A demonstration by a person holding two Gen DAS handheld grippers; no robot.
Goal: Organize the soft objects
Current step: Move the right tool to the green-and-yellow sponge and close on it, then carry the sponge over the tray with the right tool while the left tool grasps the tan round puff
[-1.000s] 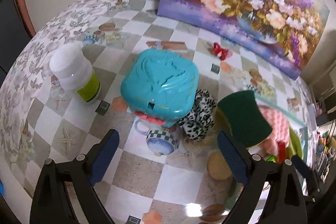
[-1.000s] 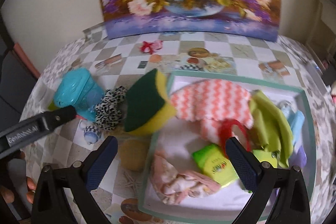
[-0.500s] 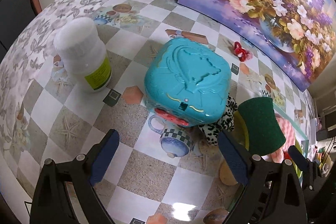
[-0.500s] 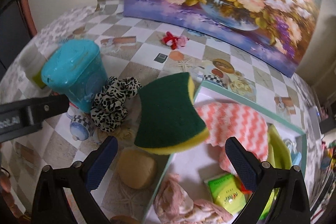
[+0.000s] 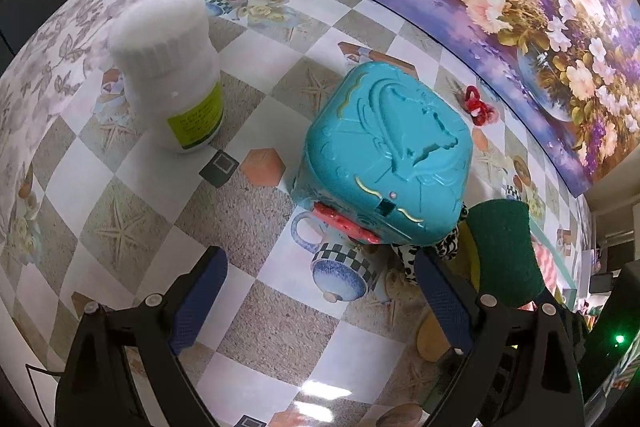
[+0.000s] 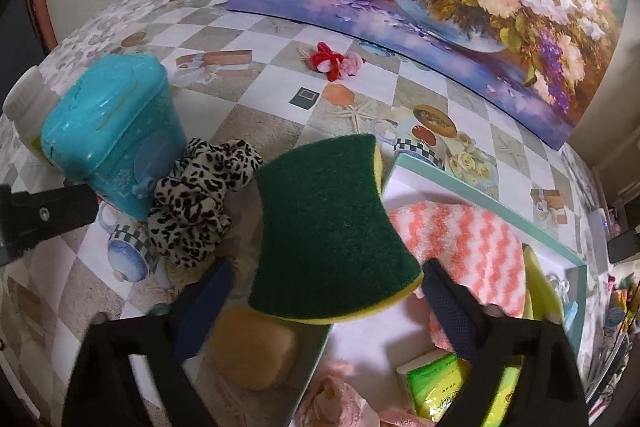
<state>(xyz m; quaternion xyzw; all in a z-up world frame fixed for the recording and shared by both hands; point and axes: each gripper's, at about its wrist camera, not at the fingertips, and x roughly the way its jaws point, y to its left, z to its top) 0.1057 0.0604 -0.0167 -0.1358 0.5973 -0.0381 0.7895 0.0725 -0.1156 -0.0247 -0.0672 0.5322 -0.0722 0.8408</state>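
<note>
The right gripper (image 6: 328, 311), jaws just narrowing, brackets the green-and-yellow sponge (image 6: 332, 227), which leans on the tray's rim (image 6: 492, 199); whether the pads press it is unclear. At ten o'clock lies a leopard-print scrunchie (image 6: 200, 203) beside a teal box (image 6: 108, 131). The left gripper (image 5: 320, 307) hangs wide apart, empty.

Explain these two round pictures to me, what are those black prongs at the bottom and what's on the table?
Each picture comes from a camera on a hand-held gripper, looking along its two fingers; a person holds one in each hand. The left gripper is open over the table, near a teal box and white bottle. The right gripper has just been closing its jaws around a green sponge leaning on a tray; they don't clearly pinch it yet. A leopard scrunchie lies beside it.
</note>
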